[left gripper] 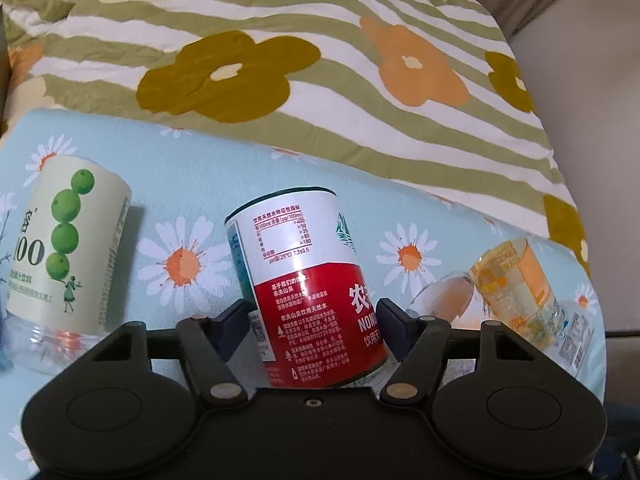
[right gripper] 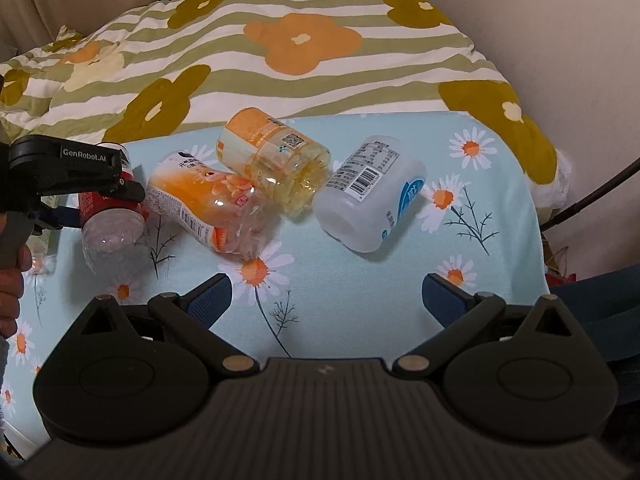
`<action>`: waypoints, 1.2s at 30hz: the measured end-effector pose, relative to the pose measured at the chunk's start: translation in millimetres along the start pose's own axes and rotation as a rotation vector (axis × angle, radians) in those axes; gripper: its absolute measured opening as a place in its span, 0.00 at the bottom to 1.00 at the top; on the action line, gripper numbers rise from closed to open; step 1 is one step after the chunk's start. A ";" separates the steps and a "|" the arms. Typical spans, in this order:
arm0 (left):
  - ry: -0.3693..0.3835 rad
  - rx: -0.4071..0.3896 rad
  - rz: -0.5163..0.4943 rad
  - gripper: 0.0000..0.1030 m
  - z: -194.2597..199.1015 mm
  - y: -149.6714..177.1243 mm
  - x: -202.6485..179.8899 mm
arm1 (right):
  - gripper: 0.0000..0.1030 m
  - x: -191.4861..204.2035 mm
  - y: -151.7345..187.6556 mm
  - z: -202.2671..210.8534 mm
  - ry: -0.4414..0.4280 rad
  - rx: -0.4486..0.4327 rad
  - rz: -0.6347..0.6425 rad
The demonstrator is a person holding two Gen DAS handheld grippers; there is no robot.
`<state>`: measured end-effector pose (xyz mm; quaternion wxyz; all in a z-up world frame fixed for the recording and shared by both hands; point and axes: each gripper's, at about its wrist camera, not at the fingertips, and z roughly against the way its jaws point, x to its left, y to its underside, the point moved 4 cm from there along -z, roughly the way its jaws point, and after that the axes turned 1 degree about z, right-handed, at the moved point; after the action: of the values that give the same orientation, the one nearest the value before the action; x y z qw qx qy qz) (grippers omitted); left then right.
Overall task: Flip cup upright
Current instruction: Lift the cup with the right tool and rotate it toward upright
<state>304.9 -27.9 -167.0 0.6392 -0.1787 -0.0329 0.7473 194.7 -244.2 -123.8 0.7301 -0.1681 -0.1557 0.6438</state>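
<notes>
Bed (right gripper: 280, 20): a quilt with green stripes and large orange and olive flowers fills the background of both views

Daisy cloth (right gripper: 360, 300): a pale blue cloth printed with daisies covers the near surface, and every cup lies or is held over it

Cups overall: five cut-bottle cups show across the two views; none stands upright on its own, so most of the flipping looks undone

Left gripper (left gripper: 310, 316): its jaws pinch the red cup from both sides, low on the body

Right gripper (right gripper: 326, 298): its jaws are spread wide over bare cloth, holding nothing, near the white cup but apart from it

Red cup (left gripper: 308, 280): red and white label, gripped and tilted; in the right wrist view its clear end hangs down toward the cloth, so it seems partway through its turn, not yet set down

Green cup (left gripper: 68, 252): pale label with green fruit, on its side at the left, well apart from the red one

White cup (right gripper: 368, 192): frosted, with a barcode, on its side at the right

Yellow cup (right gripper: 276, 160): on its side, its end touching the white cup and resting against the orange cup

Orange cup (right gripper: 208, 204): on its side, just beside the red cup

Progress: one cup is in hand and four appear left to do
</notes>
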 end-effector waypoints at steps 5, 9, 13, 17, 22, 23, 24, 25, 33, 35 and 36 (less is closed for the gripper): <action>0.010 0.011 -0.003 0.70 4.9 3.4 0.3 | 1.00 -0.6 -0.2 2.7 -0.006 -0.009 0.001; 0.012 0.001 -0.031 0.70 19.9 5.3 -3.7 | 1.00 -3.9 1.0 9.4 -0.013 -0.025 -0.003; 0.008 -0.008 -0.077 0.70 39.2 15.6 -10.6 | 1.00 -9.2 4.8 19.8 -0.023 -0.045 -0.008; 0.005 0.000 -0.143 0.70 56.3 37.8 -19.1 | 1.00 -16.2 12.0 31.4 -0.040 -0.063 -0.007; -0.014 0.012 -0.245 0.70 67.7 76.2 -32.6 | 1.00 -27.6 28.3 43.0 -0.056 -0.075 0.003; -0.019 0.016 -0.264 0.70 68.9 84.2 -34.9 | 1.00 -30.1 32.9 45.1 -0.058 -0.076 0.005; -0.022 0.019 -0.282 0.70 69.9 92.8 -37.2 | 1.00 -32.3 38.1 47.1 -0.060 -0.076 0.007; -0.024 0.021 -0.297 0.70 70.8 101.0 -39.3 | 1.00 -35.2 43.6 48.9 -0.063 -0.074 0.008; -0.056 0.041 -0.399 0.71 56.7 150.9 -46.1 | 1.00 -49.9 85.3 52.2 -0.073 -0.043 0.029; -0.062 0.043 -0.417 0.71 50.2 157.9 -45.5 | 1.00 -52.7 92.7 50.8 -0.071 -0.035 0.030; -0.066 0.042 -0.423 0.71 46.8 160.4 -45.0 | 1.00 -54.2 95.7 50.0 -0.072 -0.031 0.028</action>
<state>144.4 -92.0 -157.8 0.7839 -0.1298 -0.0750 0.6025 81.0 -284.8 -122.3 0.7123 -0.1583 -0.1894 0.6571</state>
